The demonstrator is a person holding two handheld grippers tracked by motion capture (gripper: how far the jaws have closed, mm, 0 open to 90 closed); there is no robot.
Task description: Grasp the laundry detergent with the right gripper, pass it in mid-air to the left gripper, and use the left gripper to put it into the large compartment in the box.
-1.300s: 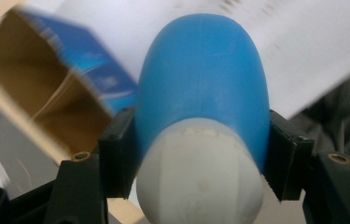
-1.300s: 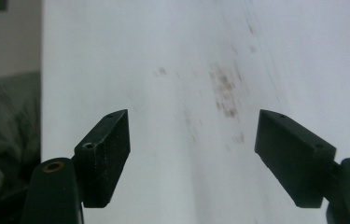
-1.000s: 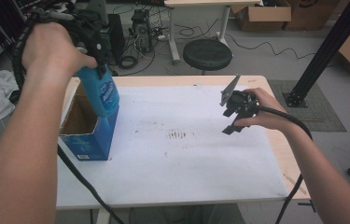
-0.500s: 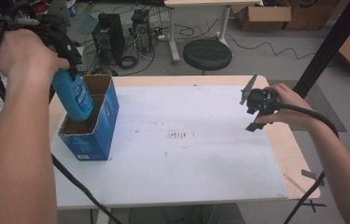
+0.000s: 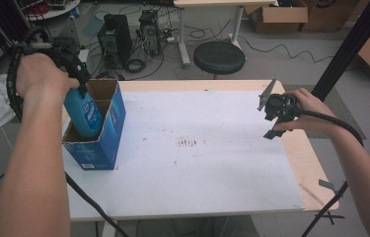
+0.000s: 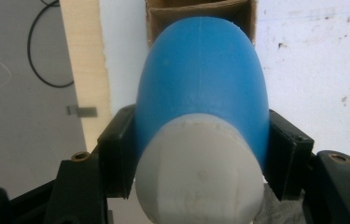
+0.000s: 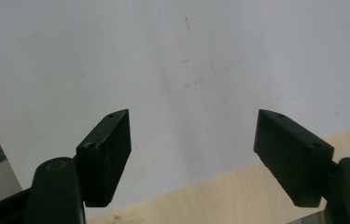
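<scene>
At the left of the high view, the left gripper (image 5: 76, 79) was clamped on the neck of a blue bottle (image 5: 85, 114), just below its white cap (image 6: 199, 170), holding it upright with its base inside the open blue carton (image 5: 104, 143), a hold judged suited to lowering it straight between the walls. Toward the centre, the white table top (image 5: 197, 168) carried scuff marks only and nothing obstructed it. At the right edge, the right gripper (image 5: 274, 109) hovered empty, jaws spread wide.
</scene>
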